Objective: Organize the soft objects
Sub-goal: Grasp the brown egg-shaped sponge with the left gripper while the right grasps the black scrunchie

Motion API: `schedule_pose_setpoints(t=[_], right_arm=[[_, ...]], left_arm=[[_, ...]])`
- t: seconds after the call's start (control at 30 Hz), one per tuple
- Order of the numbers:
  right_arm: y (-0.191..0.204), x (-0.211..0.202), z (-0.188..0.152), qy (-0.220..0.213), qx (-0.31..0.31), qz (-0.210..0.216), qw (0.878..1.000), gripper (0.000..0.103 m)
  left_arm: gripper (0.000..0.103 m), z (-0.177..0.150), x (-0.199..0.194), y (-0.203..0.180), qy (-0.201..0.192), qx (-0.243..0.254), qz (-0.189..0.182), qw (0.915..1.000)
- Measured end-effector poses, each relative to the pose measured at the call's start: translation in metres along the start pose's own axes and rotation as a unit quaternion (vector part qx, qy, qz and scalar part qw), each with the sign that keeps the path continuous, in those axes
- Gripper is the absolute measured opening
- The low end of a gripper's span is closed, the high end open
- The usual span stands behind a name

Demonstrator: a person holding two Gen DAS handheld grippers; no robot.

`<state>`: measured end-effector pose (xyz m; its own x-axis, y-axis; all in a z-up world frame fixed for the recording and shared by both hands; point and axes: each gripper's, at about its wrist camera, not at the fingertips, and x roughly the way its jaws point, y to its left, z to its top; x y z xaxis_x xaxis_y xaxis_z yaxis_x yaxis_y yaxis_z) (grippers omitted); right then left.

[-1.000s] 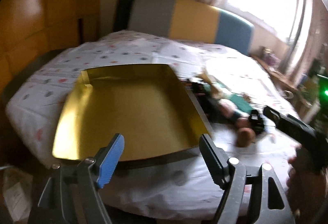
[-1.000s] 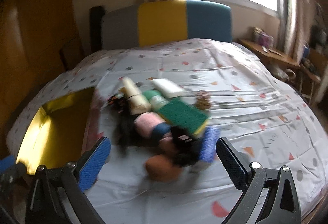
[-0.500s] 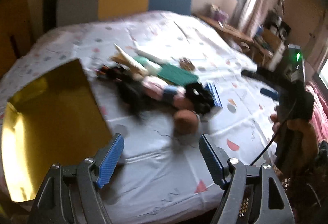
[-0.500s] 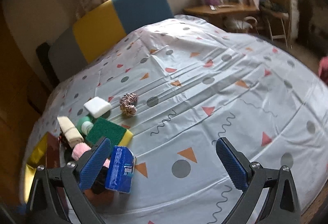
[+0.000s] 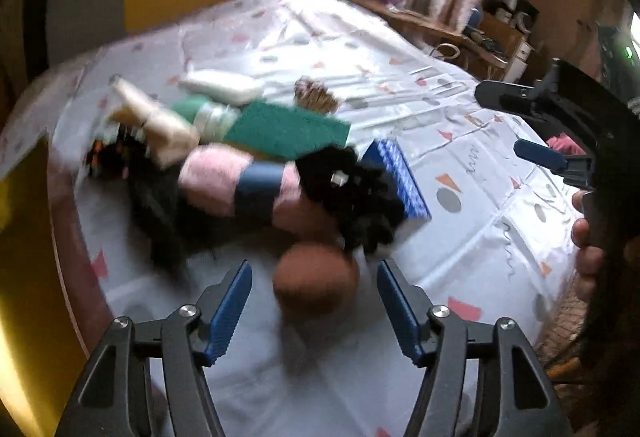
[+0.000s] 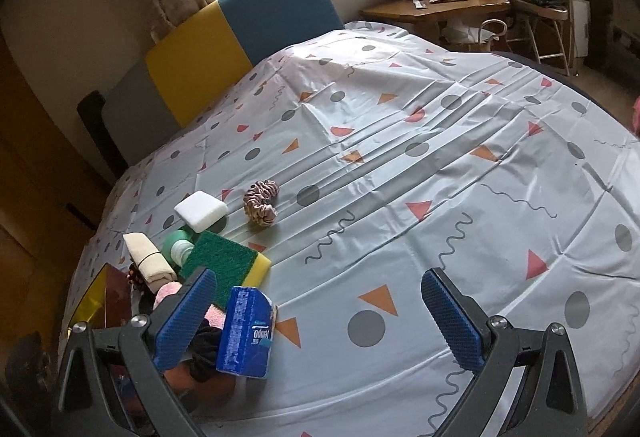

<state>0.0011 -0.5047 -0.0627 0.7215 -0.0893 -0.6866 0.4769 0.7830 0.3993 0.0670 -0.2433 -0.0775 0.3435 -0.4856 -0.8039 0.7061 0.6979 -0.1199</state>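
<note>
The left gripper (image 5: 314, 295), jaws just narrowing, straddles a brown ball (image 5: 316, 279) untouched on the bed (image 6: 400, 177); the right gripper (image 6: 320, 317) gapes wide, empty.

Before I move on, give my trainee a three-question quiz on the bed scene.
1. True or false: the left hand-held gripper is shut on the brown ball.
2. Which item lies nearest the white sponge? A) scrunchie B) blue tissue pack C) brown ball
3. Fill in: the green scouring pad has a ____ sponge layer.

Key: 1 false, its jaws have been closing but stand either side of the ball, apart from it. 2 A. 3 yellow.
</note>
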Motion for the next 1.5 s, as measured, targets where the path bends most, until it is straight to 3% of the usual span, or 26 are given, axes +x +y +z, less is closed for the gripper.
schedule_pose_setpoints(t=[0.13, 0.17, 0.2, 0.4, 0.8, 0.97, 1.07, 1.2, 1.3, 1.37, 1.43, 1.5], right_arm=[[0.001, 0.002, 0.000, 0.003, -0.003, 0.003, 1.000, 0.103], [0.001, 0.002, 0.000, 0.003, -0.004, 0.003, 1.000, 0.103], [0.002, 0.002, -0.001, 0.003, -0.005, 0.003, 1.000, 0.103], [0.003, 0.004, 0.000, 0.004, -0.012, -0.004, 1.000, 0.103], [0.027, 0.010, -0.011, 0.040, -0.069, 0.037, 0.996, 0.103], [0.044, 0.012, -0.022, 0.092, -0.091, 0.098, 0.987, 0.102], [0.055, 0.008, -0.038, 0.141, -0.082, 0.173, 0.971, 0.098], [0.064, 0.012, -0.058, 0.193, -0.062, 0.226, 0.953, 0.096], [0.071, 0.027, -0.070, 0.229, -0.041, 0.245, 0.941, 0.088], [0.079, 0.035, -0.076, 0.244, -0.048, 0.245, 0.937, 0.071], [0.087, 0.042, -0.084, 0.261, -0.071, 0.234, 0.934, 0.010], [0.089, 0.041, -0.083, 0.252, -0.086, 0.216, 0.939, 0.010]], left_arm=[[0.066, 0.007, 0.012, -0.002, 0.006, -0.002, -0.004, 1.0000], [0.061, 0.008, 0.016, -0.001, 0.009, -0.006, 0.000, 0.9999], [0.048, 0.007, 0.022, 0.001, 0.018, -0.012, -0.004, 0.9998], [0.035, -0.005, 0.015, 0.008, 0.015, -0.016, -0.020, 0.9996], [0.033, -0.057, -0.031, 0.007, -0.005, -0.011, -0.018, 0.9998], [0.033, -0.064, -0.036, 0.008, -0.011, -0.010, -0.017, 0.9998], [0.034, -0.064, -0.038, 0.009, -0.013, -0.012, -0.018, 0.9997], [0.035, -0.065, -0.035, 0.009, -0.016, -0.018, -0.020, 0.9995], [0.036, -0.064, -0.035, 0.009, -0.017, -0.019, -0.022, 0.9994], [0.038, -0.064, -0.035, 0.009, -0.017, -0.020, -0.022, 0.9994], [0.041, -0.064, -0.034, 0.009, -0.016, -0.021, -0.023, 0.9994], [0.042, -0.064, -0.033, 0.010, -0.012, -0.025, -0.028, 0.9992]])
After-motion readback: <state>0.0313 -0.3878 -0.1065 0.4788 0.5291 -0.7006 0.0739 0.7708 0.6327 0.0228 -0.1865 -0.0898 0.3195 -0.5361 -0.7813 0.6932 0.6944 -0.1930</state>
